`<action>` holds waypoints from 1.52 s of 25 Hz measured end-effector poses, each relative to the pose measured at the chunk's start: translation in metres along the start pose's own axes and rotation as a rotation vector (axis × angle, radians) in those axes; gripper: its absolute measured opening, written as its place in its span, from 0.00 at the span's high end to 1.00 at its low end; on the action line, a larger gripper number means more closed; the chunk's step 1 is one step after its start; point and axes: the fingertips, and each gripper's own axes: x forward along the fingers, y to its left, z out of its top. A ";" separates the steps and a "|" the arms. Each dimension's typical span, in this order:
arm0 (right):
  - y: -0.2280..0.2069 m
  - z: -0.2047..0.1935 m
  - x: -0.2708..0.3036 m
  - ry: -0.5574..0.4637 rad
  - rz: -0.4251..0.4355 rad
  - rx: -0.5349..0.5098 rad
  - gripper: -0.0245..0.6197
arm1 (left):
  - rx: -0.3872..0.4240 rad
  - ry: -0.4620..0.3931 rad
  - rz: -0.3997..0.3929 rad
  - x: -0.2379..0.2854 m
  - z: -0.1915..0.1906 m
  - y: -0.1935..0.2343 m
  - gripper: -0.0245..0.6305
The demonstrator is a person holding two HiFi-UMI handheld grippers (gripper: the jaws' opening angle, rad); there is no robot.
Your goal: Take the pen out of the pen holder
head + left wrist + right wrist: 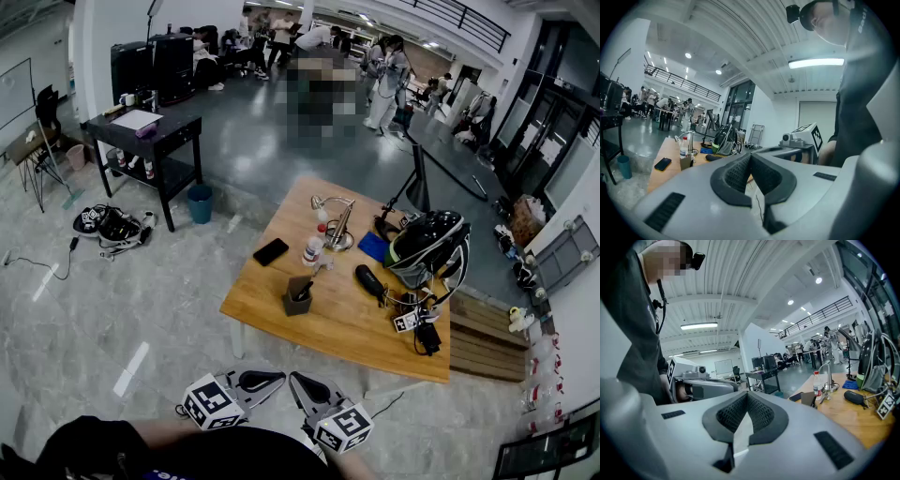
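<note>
Wooden table (281, 317): pen (305, 292) near-upright in pen holder (296, 303), top tilted right; left gripper (272, 378), right gripper (298, 381) fingers together, empty.

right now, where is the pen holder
In the head view the pen holder stands on the wooden table near its left edge, just on the near side of the plastic bottle, with the black phone beyond it to the left.

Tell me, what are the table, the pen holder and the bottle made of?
The table looks like wood: its top is a warm orange-brown with a dull, smooth finish. The pen holder is a dark, matte little box. It could be plastic or wood, but it is too small to tell. The bottle seems to be clear plastic: it is see-through, with a red cap.
</note>
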 end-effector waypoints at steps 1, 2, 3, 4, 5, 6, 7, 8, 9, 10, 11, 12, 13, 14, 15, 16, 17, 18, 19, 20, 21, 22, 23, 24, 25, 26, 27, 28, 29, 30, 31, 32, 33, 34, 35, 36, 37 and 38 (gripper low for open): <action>-0.001 0.000 0.001 0.002 0.004 -0.004 0.95 | 0.000 0.001 0.001 0.001 0.000 0.001 0.95; -0.001 0.000 0.001 0.004 0.008 -0.007 0.95 | 0.000 0.001 0.002 0.002 0.000 0.002 0.95; -0.003 0.000 0.001 0.005 0.010 -0.009 0.95 | 0.000 0.002 0.002 0.003 -0.001 0.002 0.95; -0.004 0.000 0.001 0.005 0.008 -0.008 0.95 | 0.000 0.002 0.003 0.004 -0.001 0.003 0.95; -0.006 -0.001 0.001 0.004 0.005 -0.005 0.95 | 0.000 0.002 0.003 0.006 -0.001 0.003 0.95; -0.008 -0.001 0.000 0.002 0.002 -0.002 0.95 | 0.000 0.003 0.004 0.007 -0.002 0.003 0.95; -0.009 -0.002 0.000 0.001 0.001 0.000 0.95 | 0.000 0.003 0.005 0.008 -0.002 0.004 0.95; -0.010 -0.002 0.000 -0.001 0.002 0.002 0.95 | -0.001 0.004 0.006 0.009 -0.002 0.004 0.95; -0.010 -0.001 0.000 -0.004 0.006 0.003 0.95 | -0.001 0.004 0.007 0.010 -0.002 0.005 0.95; -0.010 -0.001 0.000 -0.008 0.012 0.003 0.95 | -0.001 0.004 0.008 0.011 -0.002 0.005 0.95; -0.010 0.000 0.000 -0.012 0.019 0.000 0.95 | -0.002 0.004 0.010 0.012 -0.003 0.005 0.95; -0.010 0.001 -0.001 -0.017 0.024 -0.004 0.95 | -0.001 0.004 0.013 0.013 -0.002 0.005 0.95; -0.011 0.002 -0.001 -0.020 0.027 -0.008 0.95 | 0.000 0.005 0.017 0.014 -0.002 0.005 0.95; -0.012 0.003 -0.002 -0.022 0.031 -0.010 0.95 | 0.001 0.005 0.021 0.015 -0.001 0.006 0.95; -0.013 0.003 -0.003 -0.023 0.035 -0.011 0.95 | 0.002 0.005 0.025 0.017 -0.001 0.006 0.95; -0.014 0.003 -0.004 -0.024 0.039 -0.009 0.95 | 0.003 0.006 0.030 0.019 0.000 0.006 0.95; -0.016 0.003 -0.006 -0.026 0.044 -0.007 0.95 | 0.003 0.007 0.035 0.022 0.000 0.005 0.95; -0.019 0.003 -0.009 -0.028 0.047 -0.004 0.95 | 0.003 0.008 0.040 0.025 0.000 0.005 0.95; -0.022 0.002 -0.012 -0.029 0.050 -0.001 0.95 | 0.003 0.009 0.047 0.028 0.000 0.004 0.95; -0.026 0.001 -0.015 -0.031 0.052 0.003 0.95 | 0.002 0.009 0.056 0.032 -0.001 0.004 0.95; -0.031 0.000 -0.017 -0.031 0.054 0.006 0.95 | 0.001 0.007 0.066 0.036 -0.001 0.004 0.95; -0.035 -0.001 -0.020 -0.028 0.058 0.007 0.95 | 0.000 0.003 0.078 0.040 -0.001 0.005 0.95; -0.039 -0.003 -0.022 -0.022 0.066 0.005 0.95 | -0.003 -0.002 0.091 0.044 -0.001 0.007 0.95; -0.042 -0.005 -0.024 -0.014 0.075 0.000 0.95 | -0.007 -0.009 0.103 0.048 -0.002 0.008 0.95; -0.046 -0.008 -0.025 -0.005 0.081 -0.002 0.95 | -0.012 -0.016 0.115 0.051 -0.003 0.010 0.95; -0.050 -0.011 -0.025 0.004 0.083 0.000 0.95 | -0.018 -0.020 0.125 0.053 -0.004 0.012 0.95; -0.054 -0.013 -0.025 0.011 0.081 0.006 0.95 | -0.022 -0.022 0.132 0.054 -0.005 0.014 0.95; -0.057 -0.014 -0.023 0.017 0.078 0.013 0.95 | -0.026 -0.019 0.135 0.054 -0.006 0.016 0.95; -0.059 -0.014 -0.020 0.022 0.077 0.018 0.95 | -0.029 -0.015 0.137 0.054 -0.006 0.019 0.95; -0.061 -0.013 -0.017 0.027 0.077 0.020 0.95 | -0.031 -0.013 0.137 0.054 -0.006 0.024 0.95; -0.064 -0.012 -0.011 0.032 0.078 0.018 0.95 | -0.033 -0.012 0.137 0.054 -0.006 0.030 0.95; -0.068 -0.011 -0.004 0.037 0.077 0.015 0.95 | -0.034 -0.014 0.137 0.055 -0.005 0.039 0.95; -0.073 -0.010 0.004 0.041 0.072 0.014 0.95 | -0.037 -0.015 0.134 0.056 -0.005 0.049 0.95; -0.078 -0.009 0.013 0.043 0.064 0.015 0.95 | -0.038 -0.016 0.128 0.058 -0.004 0.059 0.95; -0.082 -0.007 0.022 0.047 0.054 0.016 0.95 | -0.037 -0.016 0.117 0.058 -0.003 0.068 0.95; -0.087 -0.006 0.031 0.052 0.045 0.014 0.95 | -0.033 -0.014 0.102 0.059 -0.002 0.078 0.95; -0.091 -0.004 0.039 0.060 0.036 0.009 0.95 | -0.026 -0.013 0.086 0.059 0.001 0.087 0.95; -0.095 -0.002 0.048 0.068 0.027 0.002 0.95 | -0.016 -0.011 0.071 0.058 0.004 0.097 0.95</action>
